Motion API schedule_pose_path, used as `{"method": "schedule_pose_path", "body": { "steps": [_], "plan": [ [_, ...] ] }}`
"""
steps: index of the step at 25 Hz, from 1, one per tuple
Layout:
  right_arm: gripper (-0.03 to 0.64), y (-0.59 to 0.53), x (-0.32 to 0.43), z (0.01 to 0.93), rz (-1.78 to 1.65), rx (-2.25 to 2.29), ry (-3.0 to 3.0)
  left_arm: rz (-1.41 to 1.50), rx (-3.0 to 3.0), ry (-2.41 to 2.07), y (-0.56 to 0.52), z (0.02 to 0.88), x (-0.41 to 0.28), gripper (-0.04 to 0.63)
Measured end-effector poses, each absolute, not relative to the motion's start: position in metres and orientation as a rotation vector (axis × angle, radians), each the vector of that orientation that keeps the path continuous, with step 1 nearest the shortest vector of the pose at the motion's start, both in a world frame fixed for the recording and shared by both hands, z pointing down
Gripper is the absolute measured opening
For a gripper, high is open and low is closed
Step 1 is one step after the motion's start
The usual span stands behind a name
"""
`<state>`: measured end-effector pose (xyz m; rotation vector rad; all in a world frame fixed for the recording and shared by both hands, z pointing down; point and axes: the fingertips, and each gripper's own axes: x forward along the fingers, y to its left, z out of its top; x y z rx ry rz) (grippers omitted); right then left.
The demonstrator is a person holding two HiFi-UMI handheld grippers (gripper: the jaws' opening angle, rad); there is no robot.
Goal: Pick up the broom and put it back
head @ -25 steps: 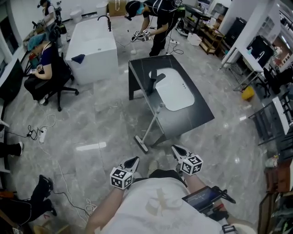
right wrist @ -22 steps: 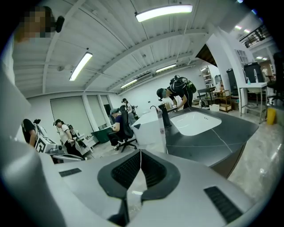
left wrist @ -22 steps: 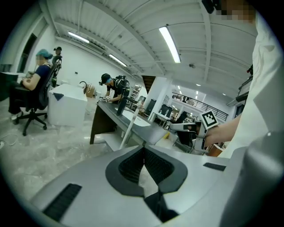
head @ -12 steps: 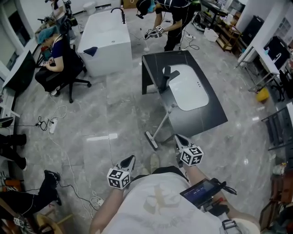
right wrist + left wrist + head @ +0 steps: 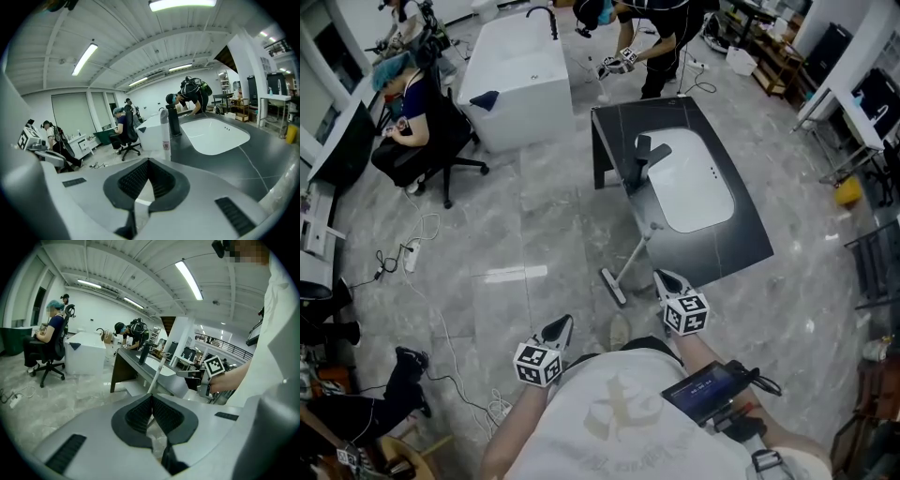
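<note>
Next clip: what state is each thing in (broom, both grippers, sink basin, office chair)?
Broom: leaning against the dark counter, head on the floor, not held.
Left gripper: fingers shut, empty.
Right gripper: fingers shut, empty.
Sink basin: empty.
Office chair: occupied by a seated person.
</note>
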<state>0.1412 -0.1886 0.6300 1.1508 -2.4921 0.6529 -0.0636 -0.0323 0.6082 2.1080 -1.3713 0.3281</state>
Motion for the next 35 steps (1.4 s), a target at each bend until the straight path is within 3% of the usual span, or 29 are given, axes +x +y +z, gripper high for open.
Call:
{"method": "schedule_pose_path", "body": {
  "steps": [5, 9, 23, 31, 35],
  "plan": [
    [0.02, -0.213, 0.145, 0.635, 0.727, 1.217, -2.492, 0.334, 2.108, -1.374, -0.05, 0.605, -0.064, 0.012],
    [0.117, -0.227, 0.139, 0.644, 0.757, 1.204, -2.467, 0.339, 2.106, -1.382, -0.066, 0.604, -0.068, 0.012],
    [0.216, -0.278, 0.119, 0.673, 0.834, 1.198, -2.415, 0.361, 2.057, -1.458, -0.088, 0.605, -0.086, 0.012],
    [0.218, -0.295, 0.109, 0.675, 0.821, 1.211, -2.426, 0.372, 2.006, -1.488, -0.088, 0.611, -0.086, 0.012],
    [0.181, -0.3, 0.107, 0.678, 0.814, 1.21, -2.426, 0.369, 1.981, -1.51, -0.087, 0.612, -0.086, 0.012]
  ]
}}
